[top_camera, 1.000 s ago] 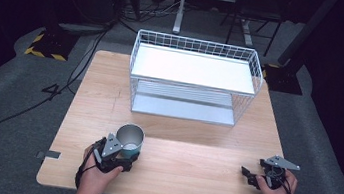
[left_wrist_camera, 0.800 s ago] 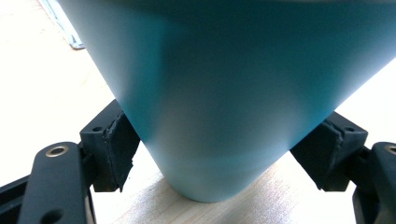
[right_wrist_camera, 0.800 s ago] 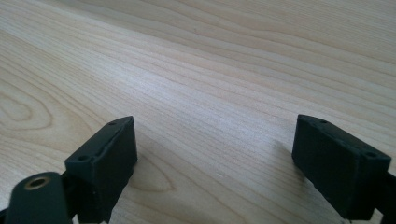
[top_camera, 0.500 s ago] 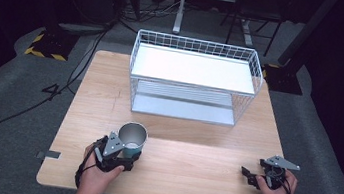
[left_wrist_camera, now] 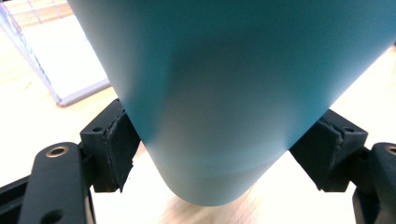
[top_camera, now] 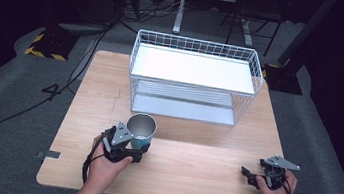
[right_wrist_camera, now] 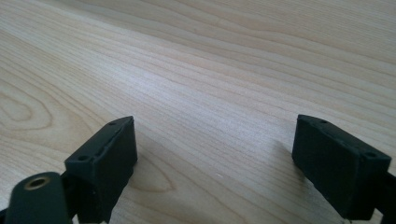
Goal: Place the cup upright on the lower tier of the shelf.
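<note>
A teal cup (top_camera: 141, 132) with a shiny steel inside stands up at the front left of the wooden table (top_camera: 189, 180). My left gripper (top_camera: 136, 146) is shut on its lower body; in the left gripper view both pads (left_wrist_camera: 119, 147) press the teal wall of the cup (left_wrist_camera: 219, 84), whose base hangs just above the wood. My right gripper (top_camera: 246, 176) rests low near the front right corner, pointing left, open. In the right gripper view the open gripper (right_wrist_camera: 215, 154) has only bare wood between its jaws.
A white wire rack (top_camera: 193, 69) with two shelves stands at the back middle of the table, its corner showing beyond the cup (left_wrist_camera: 42, 56). Dark floor with cables and stands surrounds the table.
The left gripper has carried the cup slightly forward and to the right, toward the rack. The right gripper has stayed put.
</note>
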A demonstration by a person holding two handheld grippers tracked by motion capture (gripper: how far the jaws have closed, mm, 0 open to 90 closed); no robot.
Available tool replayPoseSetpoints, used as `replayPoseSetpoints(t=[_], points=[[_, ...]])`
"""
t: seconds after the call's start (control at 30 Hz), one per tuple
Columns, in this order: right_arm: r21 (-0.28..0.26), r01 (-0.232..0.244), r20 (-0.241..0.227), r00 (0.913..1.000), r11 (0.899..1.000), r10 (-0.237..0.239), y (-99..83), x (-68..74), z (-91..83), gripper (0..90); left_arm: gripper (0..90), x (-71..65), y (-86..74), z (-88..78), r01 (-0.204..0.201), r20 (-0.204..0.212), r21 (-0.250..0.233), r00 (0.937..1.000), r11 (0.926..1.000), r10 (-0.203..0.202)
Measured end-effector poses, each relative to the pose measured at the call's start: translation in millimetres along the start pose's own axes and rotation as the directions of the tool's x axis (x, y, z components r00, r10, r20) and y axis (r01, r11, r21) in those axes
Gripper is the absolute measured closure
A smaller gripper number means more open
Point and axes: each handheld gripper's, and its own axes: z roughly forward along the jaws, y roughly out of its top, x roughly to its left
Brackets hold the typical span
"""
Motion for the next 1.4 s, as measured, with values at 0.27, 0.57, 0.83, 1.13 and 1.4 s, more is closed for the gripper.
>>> replayPoseSetpoints(t=[0.27,0.57,0.83,1.13,1.4], points=[[0.0,0.0,0.0,1.0,1.0,0.0,0.0,0.0,0.0,14.2,22.8,-0.1,15.7,7.8,0.007,0.012,-0.017,0.9999,0.9998,-0.007],[0.0,0.0,0.0,1.0,1.0,0.0,0.0,0.0,0.1,14.1,22.8,3.4,28.9,23.5,0.043,0.025,-0.059,0.9988,0.9973,-0.041],[0.0,0.0,0.0,1.0,1.0,0.0,0.0,0.0,0.1,14.2,22.7,7.5,40.3,37.3,0.033,0.031,-0.093,0.9991,0.9952,-0.03],[0.0,0.0,0.0,1.0,1.0,0.0,0.0,0.0,0.1,14.2,22.7,7.9,53.0,55.9,0.027,0.039,-0.108,0.999,0.9938,-0.023],[0.0,0.0,0.0,1.0,1.0,0.0,0.0,0.0,0.1,14.2,22.7,4.8,61.9,74.3,0.006,0.046,-0.107,0.9989,0.9943,-0.001]])
